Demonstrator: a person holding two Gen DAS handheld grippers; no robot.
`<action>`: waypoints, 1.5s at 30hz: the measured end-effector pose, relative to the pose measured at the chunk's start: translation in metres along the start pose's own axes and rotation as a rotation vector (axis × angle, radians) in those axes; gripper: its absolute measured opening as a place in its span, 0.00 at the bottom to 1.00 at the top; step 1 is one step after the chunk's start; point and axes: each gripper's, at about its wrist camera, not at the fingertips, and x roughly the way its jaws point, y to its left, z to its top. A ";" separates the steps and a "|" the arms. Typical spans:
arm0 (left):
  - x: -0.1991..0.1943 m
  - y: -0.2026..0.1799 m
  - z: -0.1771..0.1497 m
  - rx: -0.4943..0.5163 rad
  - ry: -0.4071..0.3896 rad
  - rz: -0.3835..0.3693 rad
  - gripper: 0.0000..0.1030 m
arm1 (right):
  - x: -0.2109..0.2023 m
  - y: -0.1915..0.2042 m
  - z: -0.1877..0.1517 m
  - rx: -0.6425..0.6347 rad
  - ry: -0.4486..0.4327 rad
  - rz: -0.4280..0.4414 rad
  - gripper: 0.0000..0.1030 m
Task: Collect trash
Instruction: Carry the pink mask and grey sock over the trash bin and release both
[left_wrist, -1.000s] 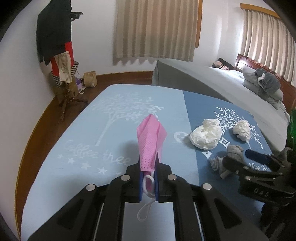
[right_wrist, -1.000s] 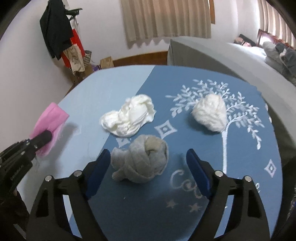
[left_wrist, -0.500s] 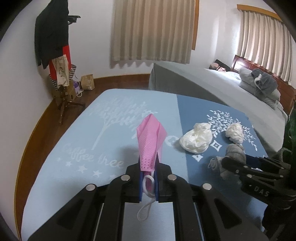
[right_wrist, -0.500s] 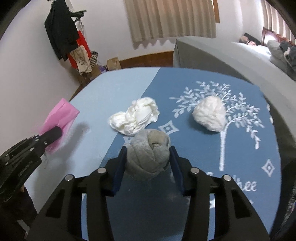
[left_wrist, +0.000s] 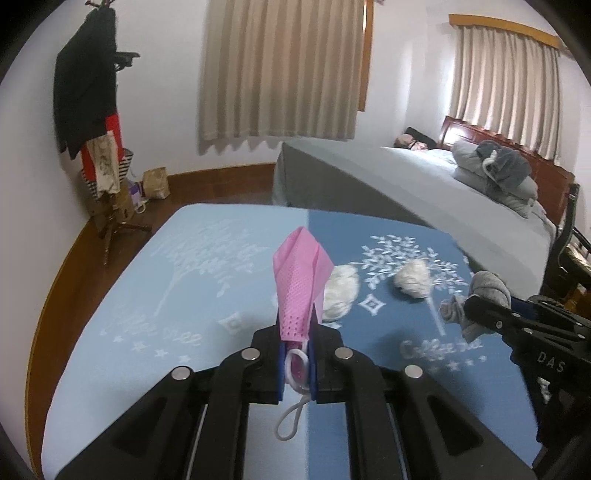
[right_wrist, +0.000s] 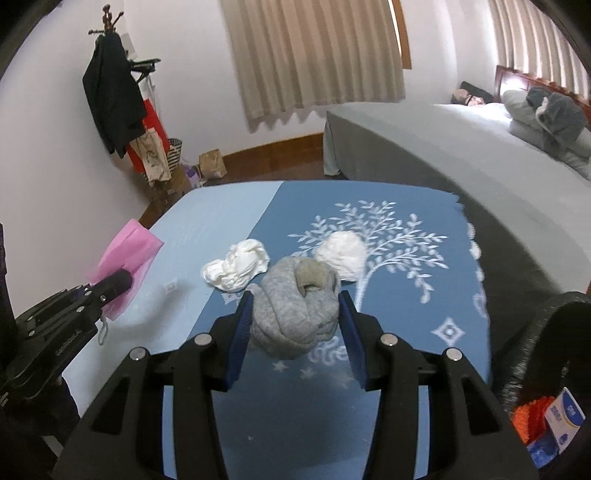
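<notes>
My left gripper (left_wrist: 297, 325) is shut on a pink face mask (left_wrist: 301, 284); its white ear loop hangs below the pads. It shows from the side in the right wrist view, left gripper (right_wrist: 118, 282) holding the mask (right_wrist: 125, 254) above the table's left part. My right gripper (right_wrist: 295, 314) is shut on a balled grey sock (right_wrist: 295, 308), lifted off the blue tablecloth (right_wrist: 406, 332); the same sock (left_wrist: 487, 291) appears at right in the left wrist view. Two white crumpled tissue wads (right_wrist: 236, 267) (right_wrist: 341, 253) lie on the cloth beyond.
A black trash bin (right_wrist: 546, 369) with orange and blue waste stands at lower right. A grey bed (right_wrist: 461, 162) runs along the right. A coat rack (right_wrist: 118, 99) with clothes and bags stands by the left wall.
My right gripper closed on the grey sock and lifted it off the cloth. Both grippers rose and drew back; the left kept its hold on the pink mask.
</notes>
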 end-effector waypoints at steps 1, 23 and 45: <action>-0.002 -0.005 0.001 0.005 -0.005 -0.008 0.09 | -0.005 -0.003 0.000 0.003 -0.005 -0.003 0.43; -0.037 -0.120 0.002 0.106 -0.048 -0.180 0.09 | -0.105 -0.077 -0.030 0.090 -0.102 -0.116 0.43; -0.046 -0.239 -0.007 0.247 -0.038 -0.381 0.09 | -0.184 -0.167 -0.072 0.208 -0.175 -0.290 0.43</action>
